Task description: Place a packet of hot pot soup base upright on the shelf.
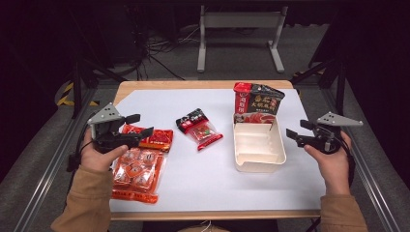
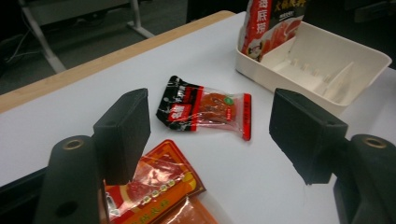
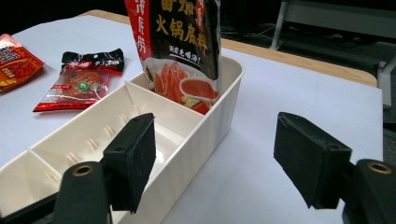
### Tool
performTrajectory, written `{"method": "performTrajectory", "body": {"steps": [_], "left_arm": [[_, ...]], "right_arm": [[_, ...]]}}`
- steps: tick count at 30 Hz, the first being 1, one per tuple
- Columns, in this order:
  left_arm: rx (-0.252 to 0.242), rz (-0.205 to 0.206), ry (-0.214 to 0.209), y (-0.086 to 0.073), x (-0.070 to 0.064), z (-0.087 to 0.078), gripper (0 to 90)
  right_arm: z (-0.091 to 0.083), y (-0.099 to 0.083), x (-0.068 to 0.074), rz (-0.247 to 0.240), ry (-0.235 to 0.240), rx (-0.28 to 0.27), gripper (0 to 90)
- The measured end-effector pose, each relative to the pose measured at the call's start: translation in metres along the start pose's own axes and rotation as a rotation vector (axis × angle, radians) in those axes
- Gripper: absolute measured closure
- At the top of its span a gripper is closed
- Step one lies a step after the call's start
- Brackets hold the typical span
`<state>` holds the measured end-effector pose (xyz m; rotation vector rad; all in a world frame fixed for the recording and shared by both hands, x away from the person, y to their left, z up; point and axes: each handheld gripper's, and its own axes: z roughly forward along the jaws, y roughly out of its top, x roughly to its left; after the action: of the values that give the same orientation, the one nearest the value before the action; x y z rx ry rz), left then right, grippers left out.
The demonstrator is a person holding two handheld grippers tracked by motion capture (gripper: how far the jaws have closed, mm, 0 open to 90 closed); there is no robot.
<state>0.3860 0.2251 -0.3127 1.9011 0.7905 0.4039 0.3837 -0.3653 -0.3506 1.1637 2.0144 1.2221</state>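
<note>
A white divided tray (image 1: 278,145) (image 2: 373,58) (image 3: 224,102) stands right of centre, and a tall red-and-black soup-base pouch (image 1: 258,100) (image 2: 273,23) (image 3: 180,42) leans upright in its far compartment. A small red-and-black clear packet (image 1: 199,128) (image 2: 205,108) (image 3: 84,79) lies flat mid-table. At the left lie a red flat packet (image 1: 157,137) (image 2: 154,184) and a larger orange packet (image 1: 135,171). My left gripper (image 1: 139,124) (image 2: 210,135) hovers open over the red packet. My right gripper (image 1: 296,131) (image 3: 215,156) is open beside the tray's right wall, holding nothing.
A white sheet (image 1: 203,179) covers the wooden table (image 1: 193,85). Metal frame rails (image 1: 53,159) run along both sides. A grey stand (image 1: 239,29) and cables sit on the floor beyond the far edge.
</note>
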Motion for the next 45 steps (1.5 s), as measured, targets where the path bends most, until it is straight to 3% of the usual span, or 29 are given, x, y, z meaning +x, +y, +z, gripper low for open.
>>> {"method": "performTrajectory", "body": {"steps": [2,6,14,18,21,24,26,28,32,35,45], "left_arm": [[-0.008,0.022,0.02,0.001,0.003,-0.002,30.3],[-0.013,0.062,0.008,0.0,0.011,-0.003,34.2],[0.03,0.013,0.087,-0.012,0.04,-0.003,30.9],[0.048,-0.017,0.105,-0.021,0.053,0.002,30.0],[0.102,-0.02,0.123,-0.025,0.062,0.007,29.3],[0.126,-0.026,0.129,-0.028,0.067,0.009,29.4],[0.135,-0.039,0.141,-0.033,0.074,0.012,29.6],[0.114,-0.066,0.14,-0.039,0.079,0.013,30.6],[0.162,-0.11,0.159,-0.051,0.093,0.019,30.5],[0.151,-0.134,0.157,-0.058,0.099,0.023,30.5],[0.205,-0.227,0.171,-0.081,0.119,0.04,24.9]], "right_arm": [[0.0,0.0,0.001,-0.005,0.001,0.001,29.7],[0.0,-0.001,0.003,-0.017,0.012,0.007,29.8],[0.001,-0.002,0.005,-0.028,0.022,0.011,29.9],[0.001,-0.003,0.005,-0.03,0.022,0.009,30.1],[0.002,-0.003,0.005,-0.031,0.025,0.01,30.1],[0.002,-0.003,0.006,-0.032,0.026,0.011,30.1],[0.003,-0.003,0.006,-0.034,0.027,0.013,30.1],[0.003,-0.003,0.007,-0.031,0.028,0.013,30.1],[0.004,-0.004,0.006,-0.033,0.027,0.019,30.1],[0.005,-0.004,0.007,-0.03,0.028,0.021,30.0],[0.008,-0.007,0.007,-0.03,0.03,0.028,29.9]]}}
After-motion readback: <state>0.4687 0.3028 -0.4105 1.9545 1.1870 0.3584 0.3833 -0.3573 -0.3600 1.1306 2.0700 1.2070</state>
